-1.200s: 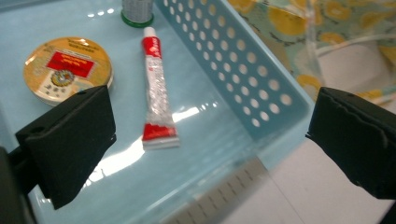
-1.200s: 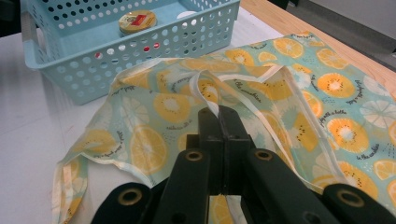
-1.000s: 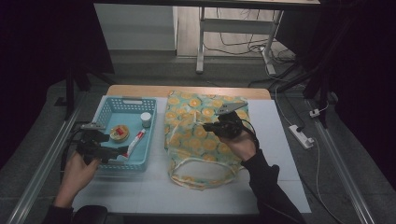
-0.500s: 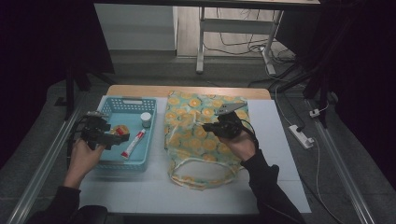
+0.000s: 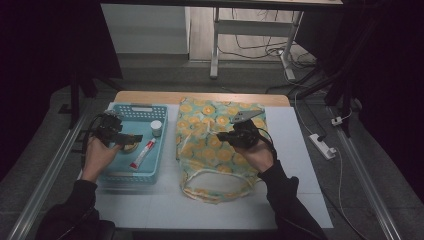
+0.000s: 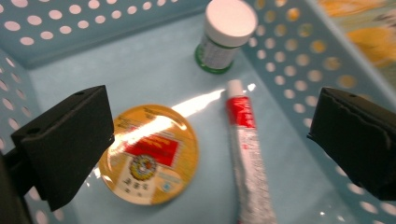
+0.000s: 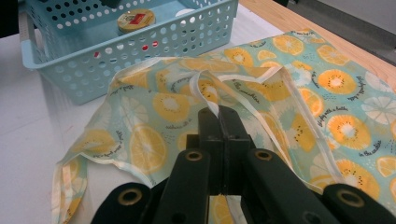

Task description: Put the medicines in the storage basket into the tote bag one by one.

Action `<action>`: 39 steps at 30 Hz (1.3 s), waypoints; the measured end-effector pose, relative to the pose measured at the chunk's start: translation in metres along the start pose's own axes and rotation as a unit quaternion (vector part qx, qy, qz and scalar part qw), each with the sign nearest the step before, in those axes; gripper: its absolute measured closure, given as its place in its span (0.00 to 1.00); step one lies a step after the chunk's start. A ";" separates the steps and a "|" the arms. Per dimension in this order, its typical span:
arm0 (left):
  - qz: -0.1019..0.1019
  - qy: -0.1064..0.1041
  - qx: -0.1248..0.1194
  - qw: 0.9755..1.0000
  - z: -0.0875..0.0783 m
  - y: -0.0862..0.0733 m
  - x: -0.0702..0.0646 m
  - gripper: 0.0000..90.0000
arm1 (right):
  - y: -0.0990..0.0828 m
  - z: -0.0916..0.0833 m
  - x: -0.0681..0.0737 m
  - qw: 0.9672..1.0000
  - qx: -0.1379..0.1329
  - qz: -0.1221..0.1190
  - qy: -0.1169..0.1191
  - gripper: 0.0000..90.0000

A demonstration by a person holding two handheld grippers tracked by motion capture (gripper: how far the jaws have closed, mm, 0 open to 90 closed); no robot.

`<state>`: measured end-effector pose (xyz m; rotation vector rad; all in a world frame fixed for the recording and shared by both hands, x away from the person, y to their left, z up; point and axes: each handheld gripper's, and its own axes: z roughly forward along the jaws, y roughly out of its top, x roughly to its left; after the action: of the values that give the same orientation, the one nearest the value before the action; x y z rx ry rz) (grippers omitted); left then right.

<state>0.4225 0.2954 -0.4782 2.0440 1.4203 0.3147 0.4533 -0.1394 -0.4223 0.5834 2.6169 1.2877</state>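
Note:
A light blue perforated basket (image 5: 137,108) sits at the table's left. In it lie a round yellow tin (image 6: 149,154), a red and white tube (image 6: 245,154) and a white-capped bottle (image 6: 224,35). My left gripper (image 5: 120,136) hovers over the basket, its jaws wide open above the tin and tube (image 6: 212,135), touching nothing. A fruit-print cloth bag (image 5: 210,145) lies flat in the middle of the table. My right gripper (image 5: 234,136) rests on it, shut on the bag's white-trimmed edge (image 7: 219,116), lifting the cloth into a small ridge.
The basket's near wall (image 7: 140,60) stands just left of the bag. The bag's white handle loop (image 5: 215,182) lies toward the front edge. A white power strip (image 5: 321,146) lies on the floor off the table's right side. A metal frame (image 5: 216,45) stands behind the table.
My left gripper has moved from the basket's left rim to the right and away, over the basket's inside. The right gripper and the bag have stayed still.

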 end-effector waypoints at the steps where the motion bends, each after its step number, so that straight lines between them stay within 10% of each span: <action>1: 0.001 0.003 0.005 1.000 0.003 0.001 0.002 0.00 | 0.000 0.000 0.000 1.000 0.000 0.000 0.000 1.00; 16: 0.003 0.015 0.055 0.998 0.041 0.007 0.021 0.00 | 0.000 0.001 0.000 1.000 0.003 0.000 0.000 1.00; 39: 0.000 0.059 0.168 0.984 0.052 0.003 0.010 0.09 | 0.000 0.001 0.001 1.000 0.004 -0.004 0.000 1.00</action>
<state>0.4559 0.2858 -0.5185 2.3271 1.6354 0.2080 0.4523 -0.1380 -0.4230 0.5729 2.6234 1.2759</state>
